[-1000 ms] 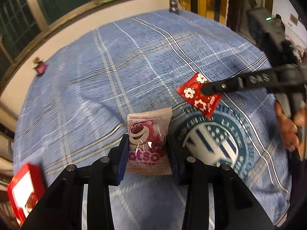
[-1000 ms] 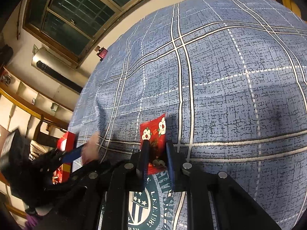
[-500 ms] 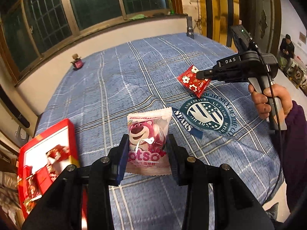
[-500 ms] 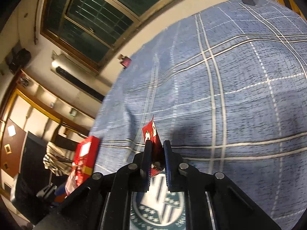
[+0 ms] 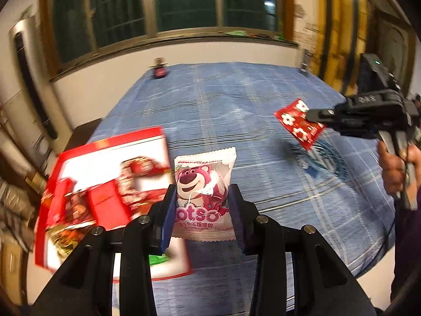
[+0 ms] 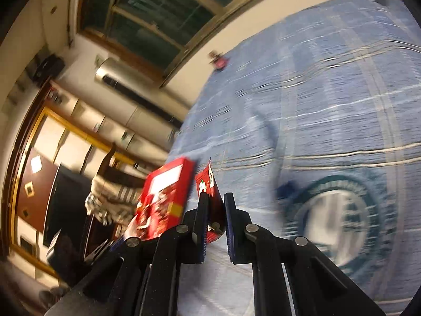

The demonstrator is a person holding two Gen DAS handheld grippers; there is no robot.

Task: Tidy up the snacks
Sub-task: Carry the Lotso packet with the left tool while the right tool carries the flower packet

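Snacks: pink bear packet (image 5: 204, 192) clamped in left gripper (image 5: 202, 208); red flowered packet (image 6: 209, 197) pinched by right gripper (image 6: 214, 210).
Box: red snack box (image 5: 79, 158) on blue plaid cloth (image 5: 236, 105).

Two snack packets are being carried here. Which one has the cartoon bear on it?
The pink-and-white packet held in the left gripper shows the bear. The other, the red packet in the right gripper, has white flowers instead.

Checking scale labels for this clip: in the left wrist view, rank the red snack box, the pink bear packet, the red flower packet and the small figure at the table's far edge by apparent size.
Largest to smallest, as they look:
1. red snack box
2. pink bear packet, though it sits nearest the camera, so that inflates it
3. red flower packet
4. small figure, far off, so true size is unsure
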